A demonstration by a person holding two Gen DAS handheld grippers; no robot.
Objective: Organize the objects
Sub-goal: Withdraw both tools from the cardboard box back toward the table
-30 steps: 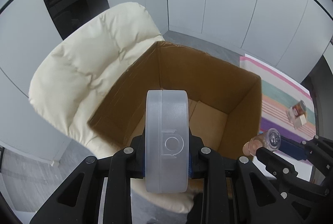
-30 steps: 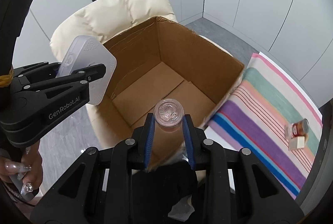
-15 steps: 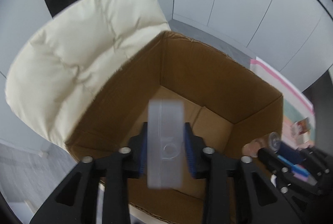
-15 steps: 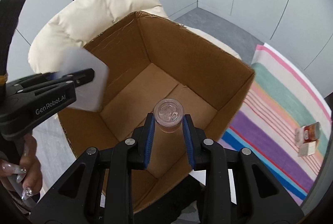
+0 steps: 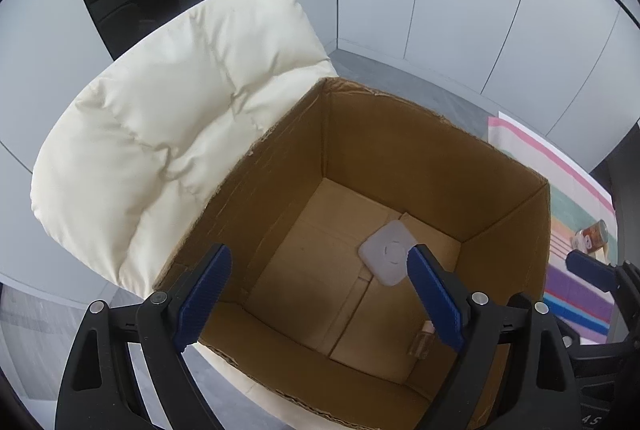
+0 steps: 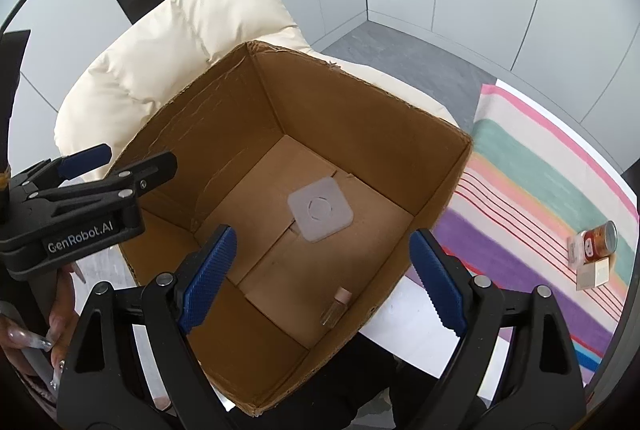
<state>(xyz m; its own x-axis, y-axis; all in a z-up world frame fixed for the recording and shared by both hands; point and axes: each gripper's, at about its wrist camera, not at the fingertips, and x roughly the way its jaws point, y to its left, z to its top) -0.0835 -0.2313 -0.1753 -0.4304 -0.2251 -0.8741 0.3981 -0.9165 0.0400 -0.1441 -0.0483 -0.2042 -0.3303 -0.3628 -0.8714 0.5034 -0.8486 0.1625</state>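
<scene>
We see both jaws just opened, nothing between them. Below the left hand-held gripper [image 5: 316, 294] the white square case [image 5: 387, 253] lies flat on the cardboard box [image 5: 404, 154] floor. Under the right hand-held gripper [image 6: 324, 278] the small clear bottle [image 6: 335, 307] lies near the box's right wall, apart from the case.

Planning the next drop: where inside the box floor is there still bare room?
Cardboard box: the floor's left half, from the left wall to the centre seam, is bare, as is the far corner. The white square pad fills the middle; the small bottle lies by the near right wall. Free strip between them.
</scene>
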